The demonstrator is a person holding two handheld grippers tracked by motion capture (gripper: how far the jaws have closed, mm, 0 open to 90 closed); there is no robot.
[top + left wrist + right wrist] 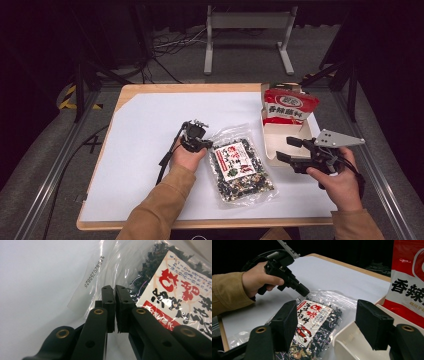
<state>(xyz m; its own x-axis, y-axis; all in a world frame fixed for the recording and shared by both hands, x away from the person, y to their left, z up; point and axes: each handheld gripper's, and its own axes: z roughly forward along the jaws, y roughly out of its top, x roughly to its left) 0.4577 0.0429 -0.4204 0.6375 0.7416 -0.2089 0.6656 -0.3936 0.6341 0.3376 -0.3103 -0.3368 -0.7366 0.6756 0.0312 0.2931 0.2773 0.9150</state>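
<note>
Centre of the high view, on the white sheet covering the wooden table (150, 90): clear plastic bag of dark dried bits w/ a white-and-red printed label (240, 167), lying flat, tilted a bit. Left gripper (206, 145) sits at the bag's upper-left corner, tip right at the clear edge. From its own view the black jaws are pressed together, no visible gap, clear film of the bag (117, 267) at the pads; can't tell if the film is actually pinched, looks like it. Right gripper (287, 150) at centre-right of the high view, just right of the bag, jaws spread wide, nothing between them. Right gripper view: bag (317, 322) at lower centre, white tray (352, 342) at lower right. Red-and-white printed snack packet (289, 106) stands in that tray at upper right of the high view.
</note>
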